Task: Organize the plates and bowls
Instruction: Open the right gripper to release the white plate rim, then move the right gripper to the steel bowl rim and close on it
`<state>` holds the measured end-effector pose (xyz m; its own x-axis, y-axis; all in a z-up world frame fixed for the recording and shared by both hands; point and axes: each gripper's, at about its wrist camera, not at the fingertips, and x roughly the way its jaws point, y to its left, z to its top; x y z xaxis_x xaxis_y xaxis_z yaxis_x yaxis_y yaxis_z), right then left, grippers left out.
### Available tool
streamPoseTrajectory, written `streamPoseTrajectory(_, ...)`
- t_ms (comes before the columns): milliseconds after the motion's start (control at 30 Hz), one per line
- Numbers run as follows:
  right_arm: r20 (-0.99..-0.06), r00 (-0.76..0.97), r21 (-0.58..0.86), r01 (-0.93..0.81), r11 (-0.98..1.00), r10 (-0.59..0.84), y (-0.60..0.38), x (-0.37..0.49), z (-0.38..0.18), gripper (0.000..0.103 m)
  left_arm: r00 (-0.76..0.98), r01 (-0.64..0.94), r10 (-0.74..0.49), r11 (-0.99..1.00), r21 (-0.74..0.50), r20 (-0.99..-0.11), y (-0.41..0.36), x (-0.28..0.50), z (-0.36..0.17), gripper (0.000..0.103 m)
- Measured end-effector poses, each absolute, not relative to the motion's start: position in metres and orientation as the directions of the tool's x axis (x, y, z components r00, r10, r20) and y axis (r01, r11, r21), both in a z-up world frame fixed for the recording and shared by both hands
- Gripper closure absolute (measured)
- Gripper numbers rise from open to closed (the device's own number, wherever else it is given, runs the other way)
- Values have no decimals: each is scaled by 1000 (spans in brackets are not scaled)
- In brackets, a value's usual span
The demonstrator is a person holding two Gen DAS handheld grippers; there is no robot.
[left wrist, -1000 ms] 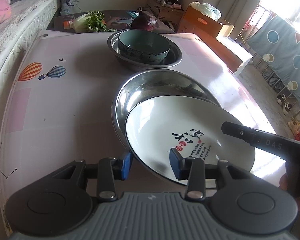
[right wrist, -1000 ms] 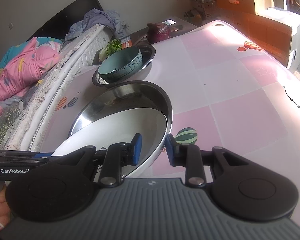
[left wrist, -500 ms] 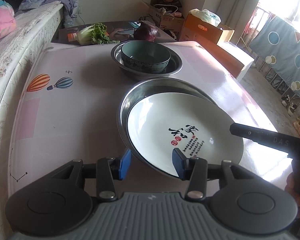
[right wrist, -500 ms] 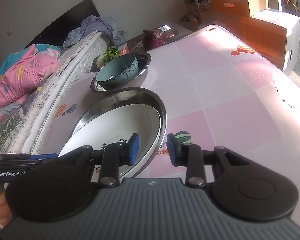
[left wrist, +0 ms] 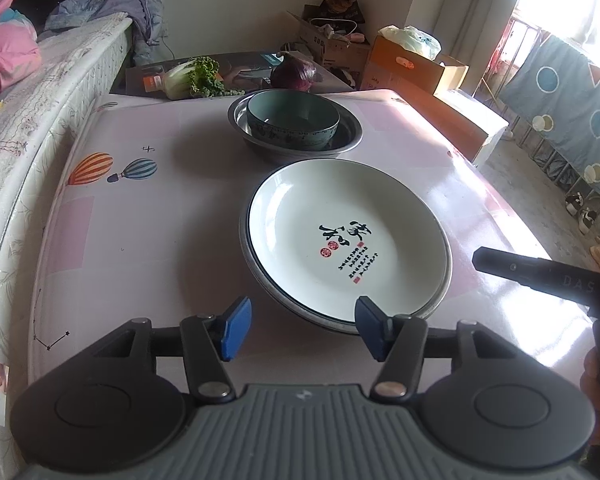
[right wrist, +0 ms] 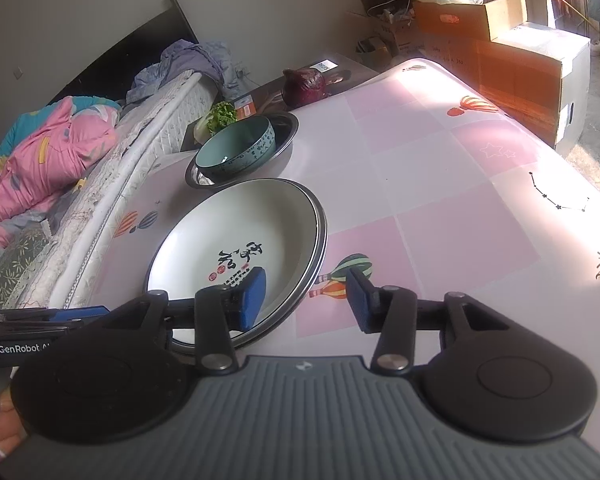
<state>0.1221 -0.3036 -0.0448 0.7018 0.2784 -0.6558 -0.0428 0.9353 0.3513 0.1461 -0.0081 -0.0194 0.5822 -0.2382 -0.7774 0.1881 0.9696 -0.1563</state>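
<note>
A white plate (left wrist: pixel 346 240) (right wrist: pixel 240 240) with black calligraphy lies flat inside a steel plate (left wrist: pixel 256 276) (right wrist: pixel 321 248) of about the same size. Behind them a teal bowl (left wrist: pixel 292 120) (right wrist: pixel 236 152) sits in a steel basin (left wrist: pixel 352 136) (right wrist: pixel 288 132). My left gripper (left wrist: pixel 303 326) hovers at the plates' near rim, its jaws opening and its pads off the rim. My right gripper (right wrist: pixel 306 300) straddles the plates' right rim, jaws opening, with no pad pressing on it. One finger (left wrist: pixel 512 266) of the right gripper shows at the right of the left wrist view.
The table (left wrist: pixel 140 240) has a pink checked cloth with balloon prints. A bed with a pink quilt (right wrist: pixel 48 156) runs along its left side. A green cabbage (left wrist: pixel 196 78) and a purple cabbage (left wrist: pixel 294 74) lie behind the basin. Cardboard boxes (right wrist: pixel 532 72) stand beyond the far right edge.
The white plate was tilted on the steel plate's near rim with both grippers on it; now it lies flat inside. Both grippers have widened and drawn back a little.
</note>
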Motion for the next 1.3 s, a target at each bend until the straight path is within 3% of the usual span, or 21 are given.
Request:
streamPoseTrajectory(233, -654, 700, 350, -56, 935, 286, -298, 111, -34, 49, 610, 175, -191, 979, -105, -769, -5, 135, -5, 28)
streamPoseTrajectory(400, -654, 698, 331, -83, 940, 292, -289, 109, -22, 29, 641, 159, -162, 984, -76, -750, -1, 130, 8, 18)
streamPoseTrajectory(500, -646, 705, 318, -102, 943, 294, -285, 110, -10, 24, 651, 148, -147, 987, -65, -745, 2, 130, 14, 18)
streamPoseTrajectory(1300, -669, 661, 339, -136, 931, 340, -283, 198, -6, 22, 668, 77, -114, 994, -84, -735, 23, 200, -3, 17)
